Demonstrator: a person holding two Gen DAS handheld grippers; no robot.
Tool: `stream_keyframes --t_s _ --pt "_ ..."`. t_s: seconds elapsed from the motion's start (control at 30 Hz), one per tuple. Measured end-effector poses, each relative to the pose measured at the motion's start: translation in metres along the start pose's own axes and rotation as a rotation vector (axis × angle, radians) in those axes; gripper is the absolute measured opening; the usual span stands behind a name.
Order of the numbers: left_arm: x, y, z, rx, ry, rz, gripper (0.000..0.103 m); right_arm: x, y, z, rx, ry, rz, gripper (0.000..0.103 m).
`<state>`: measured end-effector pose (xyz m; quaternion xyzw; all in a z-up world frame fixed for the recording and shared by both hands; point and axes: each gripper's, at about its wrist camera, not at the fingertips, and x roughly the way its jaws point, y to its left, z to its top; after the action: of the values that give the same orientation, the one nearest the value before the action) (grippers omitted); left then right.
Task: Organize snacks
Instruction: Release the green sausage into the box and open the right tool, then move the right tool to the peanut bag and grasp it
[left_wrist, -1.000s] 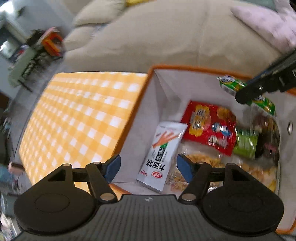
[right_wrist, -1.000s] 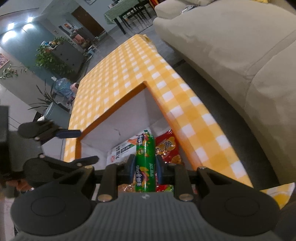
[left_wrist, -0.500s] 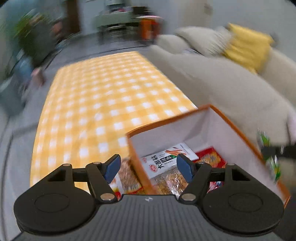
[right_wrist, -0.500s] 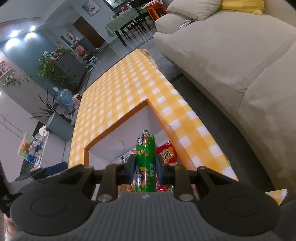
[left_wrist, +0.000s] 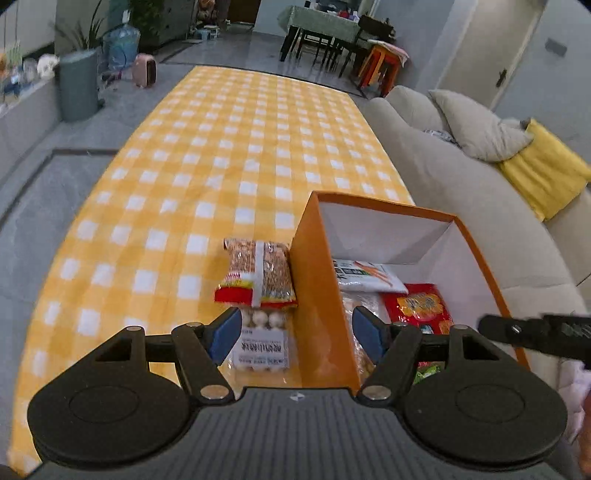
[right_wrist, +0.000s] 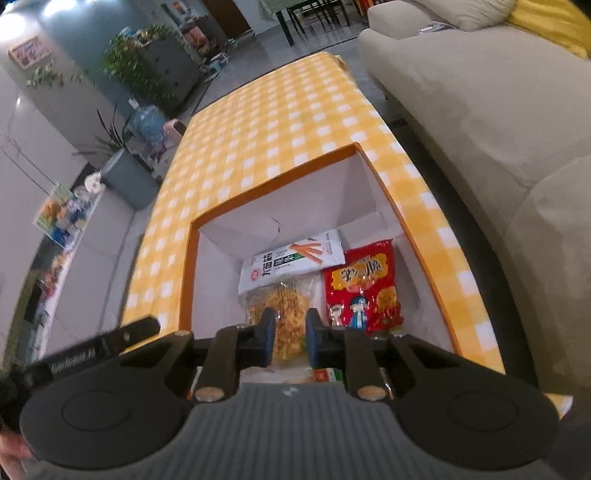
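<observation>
Your left gripper (left_wrist: 295, 334) hovers with its blue pads spread wide, straddling the near wall of the orange box (left_wrist: 317, 280), while two snack packs lie on the yellow checked tablecloth (left_wrist: 221, 155) just outside that wall: a nut pack (left_wrist: 256, 275) and, nearer you and touching it, a pack of white balls (left_wrist: 260, 339). Your right gripper (right_wrist: 287, 341) hangs over the box (right_wrist: 186, 273) with its jaws parted and nothing between them. Inside lie a white packet (right_wrist: 291, 258), a red packet (right_wrist: 364, 288) beside it and a clear bag of yellow crisps (right_wrist: 280, 306).
</observation>
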<state>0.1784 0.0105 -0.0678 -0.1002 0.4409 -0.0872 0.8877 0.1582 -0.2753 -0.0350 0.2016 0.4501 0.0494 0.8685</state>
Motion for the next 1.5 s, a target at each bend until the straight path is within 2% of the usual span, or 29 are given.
stream_keyframes --t_s 0.03,0.13,0.23,0.43,0.57,0.67,0.8,0.83,0.9,0.93,1.0,1.07,1.17,1.27,1.5 --pt "0.001 0.004 -0.001 -0.008 0.012 -0.014 0.080 0.005 0.003 0.004 -0.023 0.007 -0.026 0.007" --pt "0.001 0.007 -0.004 0.008 0.032 -0.021 0.079 0.019 0.013 0.009 -0.070 0.030 -0.120 0.007" --pt "0.001 0.008 -0.009 0.040 0.034 -0.024 0.080 0.025 0.018 0.003 -0.086 0.071 -0.107 0.007" --pt "0.006 0.014 -0.012 0.029 0.069 -0.046 0.080 0.045 0.029 -0.013 -0.139 0.157 -0.163 0.009" --pt "0.003 0.015 -0.010 0.037 0.061 -0.038 0.080 0.042 0.035 -0.018 -0.146 0.146 -0.201 0.009" --pt "0.004 0.020 -0.009 0.019 0.075 -0.056 0.080 0.031 0.038 -0.018 -0.135 0.121 -0.199 0.011" --pt "0.002 0.028 -0.007 0.002 0.080 -0.040 0.080 0.018 0.046 -0.021 -0.139 0.098 -0.186 0.012" --pt "0.002 0.029 -0.007 0.007 0.083 -0.036 0.080 0.016 0.048 -0.022 -0.140 0.101 -0.181 0.024" --pt "0.000 0.031 -0.007 0.011 0.082 -0.028 0.080 0.013 0.055 -0.023 -0.151 0.098 -0.174 0.039" --pt "-0.001 0.032 -0.007 0.010 0.081 -0.023 0.080 0.012 0.059 -0.024 -0.161 0.097 -0.176 0.039" --pt "-0.004 0.035 -0.006 0.002 0.079 -0.020 0.080 0.011 0.065 -0.025 -0.169 0.103 -0.187 0.047" --pt "-0.008 0.039 -0.004 -0.013 0.075 -0.024 0.080 0.009 0.071 -0.027 -0.170 0.094 -0.188 0.071" --pt "-0.015 0.046 -0.001 -0.039 0.062 -0.028 0.080 0.004 0.084 -0.030 -0.197 0.081 -0.193 0.092" --pt "-0.024 0.049 0.000 -0.021 0.036 -0.032 0.081 0.001 0.094 -0.032 -0.216 0.060 -0.201 0.100" --pt "-0.033 0.063 0.005 -0.072 0.035 -0.047 0.083 0.002 0.110 -0.040 -0.212 0.051 -0.201 0.100"
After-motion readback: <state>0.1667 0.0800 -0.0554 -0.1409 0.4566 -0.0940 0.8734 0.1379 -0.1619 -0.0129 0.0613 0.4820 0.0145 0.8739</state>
